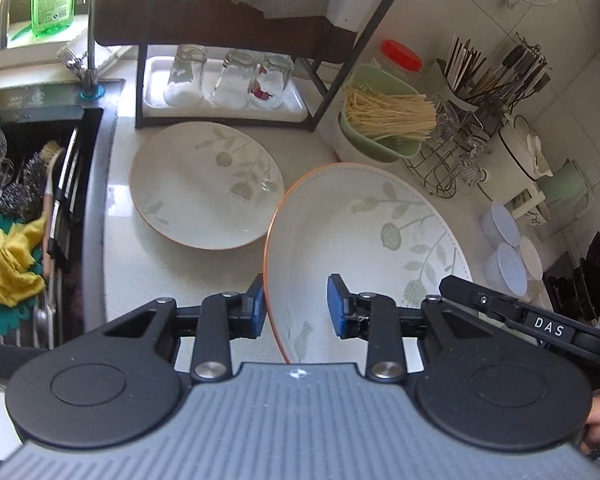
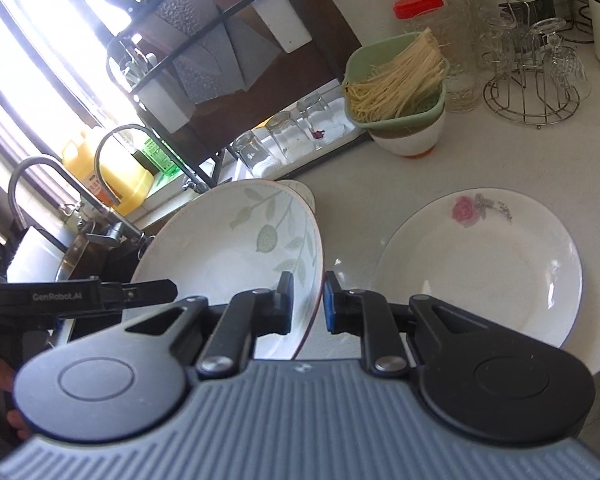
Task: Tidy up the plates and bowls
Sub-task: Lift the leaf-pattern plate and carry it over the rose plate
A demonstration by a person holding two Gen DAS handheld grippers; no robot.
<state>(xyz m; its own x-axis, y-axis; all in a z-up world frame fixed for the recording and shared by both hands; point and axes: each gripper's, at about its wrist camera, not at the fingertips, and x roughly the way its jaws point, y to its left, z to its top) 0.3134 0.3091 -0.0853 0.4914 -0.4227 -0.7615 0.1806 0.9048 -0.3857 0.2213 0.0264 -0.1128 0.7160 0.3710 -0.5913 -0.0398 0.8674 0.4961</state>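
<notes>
Leaf-patterned bowl [image 1: 364, 248] hangs tilted above the front of the white surface [image 1: 168, 264], caught from two sides. Left tongs [image 1: 296, 306] straddle its orange rim, blue pads spread a little, one outside and one inside; whether they really pinch I cannot tell. Right tongs [image 2: 305, 302] sit nearly pressed together on the opposite rim, pinching it. A second leaf plate [image 1: 206, 186] lies flat towards the sink-side edge of the surface, and a rose plate [image 2: 480, 264] lies flat near its front edge, just beside the lifted bowl.
</notes>
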